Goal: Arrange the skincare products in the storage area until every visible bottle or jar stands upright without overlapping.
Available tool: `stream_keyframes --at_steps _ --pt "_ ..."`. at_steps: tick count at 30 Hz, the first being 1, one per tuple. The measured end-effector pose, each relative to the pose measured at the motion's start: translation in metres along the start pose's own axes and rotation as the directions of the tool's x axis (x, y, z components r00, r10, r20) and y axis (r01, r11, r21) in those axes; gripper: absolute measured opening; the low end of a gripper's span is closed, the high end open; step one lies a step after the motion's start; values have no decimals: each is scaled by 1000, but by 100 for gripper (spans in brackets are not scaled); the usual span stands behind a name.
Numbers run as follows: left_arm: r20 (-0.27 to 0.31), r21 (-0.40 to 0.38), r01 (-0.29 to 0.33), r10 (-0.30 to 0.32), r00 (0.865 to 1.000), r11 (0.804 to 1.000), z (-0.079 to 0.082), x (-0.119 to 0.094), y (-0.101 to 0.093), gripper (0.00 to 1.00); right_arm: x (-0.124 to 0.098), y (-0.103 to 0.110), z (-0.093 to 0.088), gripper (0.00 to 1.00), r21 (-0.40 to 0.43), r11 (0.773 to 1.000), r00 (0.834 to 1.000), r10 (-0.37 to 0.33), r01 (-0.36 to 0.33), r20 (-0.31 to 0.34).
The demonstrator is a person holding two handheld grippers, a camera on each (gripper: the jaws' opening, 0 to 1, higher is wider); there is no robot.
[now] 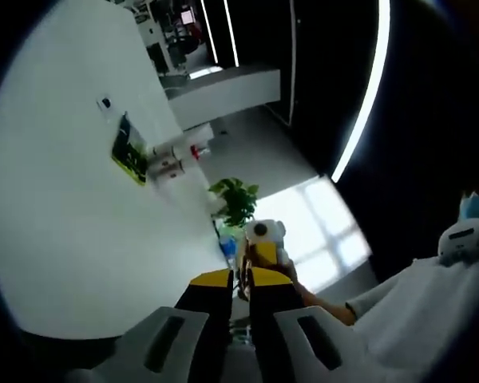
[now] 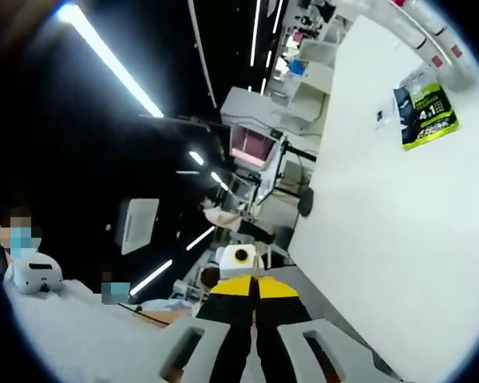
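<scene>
My left gripper (image 1: 241,281) rises from the bottom of the left gripper view, its yellow-tipped jaws drawn together with only a thin slit between them and nothing held. Just beyond its tips I see the right gripper (image 1: 263,243), held by a hand (image 1: 303,297). In the right gripper view my right gripper (image 2: 255,286) is shut, its yellow tips touching and empty. The left gripper (image 2: 239,259) faces it closely. Both cameras point at walls and ceiling, so no bottle or jar is in sight.
A white wall (image 1: 72,207) carries a green poster (image 1: 130,152) and white pipes (image 1: 176,159). A potted plant (image 1: 235,199) stands beyond the tips. Light strips (image 2: 112,60) cross a dark ceiling. A person's white sleeve (image 1: 415,287) is at lower right.
</scene>
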State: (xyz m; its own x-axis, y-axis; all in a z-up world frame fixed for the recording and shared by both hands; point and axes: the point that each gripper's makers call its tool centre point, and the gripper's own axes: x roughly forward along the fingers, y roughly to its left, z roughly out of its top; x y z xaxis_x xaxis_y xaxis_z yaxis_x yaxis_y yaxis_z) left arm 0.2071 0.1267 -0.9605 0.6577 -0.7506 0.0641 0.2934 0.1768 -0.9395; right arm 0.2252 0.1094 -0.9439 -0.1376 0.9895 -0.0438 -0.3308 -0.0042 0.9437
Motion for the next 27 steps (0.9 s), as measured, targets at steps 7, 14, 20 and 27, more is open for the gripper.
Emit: stream_keyframes --at_steps 7,14,20,27 --pt "49 14 21 -22 999 1000 10 -7 -4 0 7 -5 3 0 -71 997 997 -12 17 70" --pt "121 3 16 -16 992 1000 25 -14 0 0 14 -6 -2 8 5 999 989 49 -50 137" --pt "154 -7 -3 4 988 1000 31 -16 4 0 23 -8 -9 3 1 999 989 42 -43 138" --pt "99 -9 -19 19 995 1000 21 -9 8 0 18 -12 13 0 -17 1000 978 24 -21 208"
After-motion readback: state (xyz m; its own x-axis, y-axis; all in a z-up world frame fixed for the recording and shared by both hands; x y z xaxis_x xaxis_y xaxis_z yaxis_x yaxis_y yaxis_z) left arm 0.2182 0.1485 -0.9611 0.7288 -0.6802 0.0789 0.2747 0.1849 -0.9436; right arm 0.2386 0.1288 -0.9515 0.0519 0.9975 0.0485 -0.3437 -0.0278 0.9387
